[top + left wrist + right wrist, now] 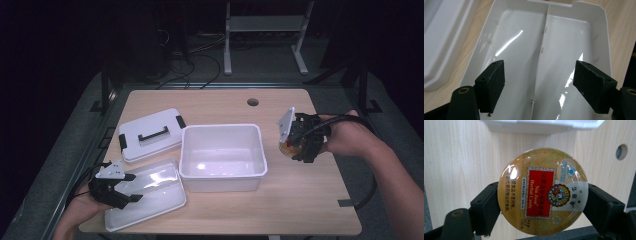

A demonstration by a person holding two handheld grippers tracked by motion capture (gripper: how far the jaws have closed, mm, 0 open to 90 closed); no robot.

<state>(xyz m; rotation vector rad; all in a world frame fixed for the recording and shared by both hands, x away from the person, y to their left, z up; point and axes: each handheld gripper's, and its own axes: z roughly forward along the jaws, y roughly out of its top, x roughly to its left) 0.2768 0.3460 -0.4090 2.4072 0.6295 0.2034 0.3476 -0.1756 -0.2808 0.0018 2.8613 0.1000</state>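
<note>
- Wooden, pale-grained rectangular table (300, 200) carries everything; a round cable hole (253, 102) sits near its far edge, and the room behind it is too dark to make out.
- White deep rectangular plastic tub (222, 172) stands at the table's middle, open on top.
- White flat plastic lid with a black handle and black end clips (150, 134) lies just left of the tub, towards the far side.
- Clear shallow plastic tray with a centre rib (165, 192) lies at the near left corner, just beside the tub; in the left gripper view its near end is cut off by the frame edge.
- Left claw (126, 187) hangs over the tray's left end, its black jaws apart, nothing between them.
- Right claw (289, 145) is held up above the table, to the right of the tub, clamped on the edges of a round golden tin with a red label (543, 191).
- Tin's glossy lid faces the right gripper view; its lower rim is partly cut off. From the high view only a sliver shows under the grey plate.
- Label reads "Nin Jiom Herbal Candy", with Chinese characters beside it, a round emblem and small print too fine to read.
</note>
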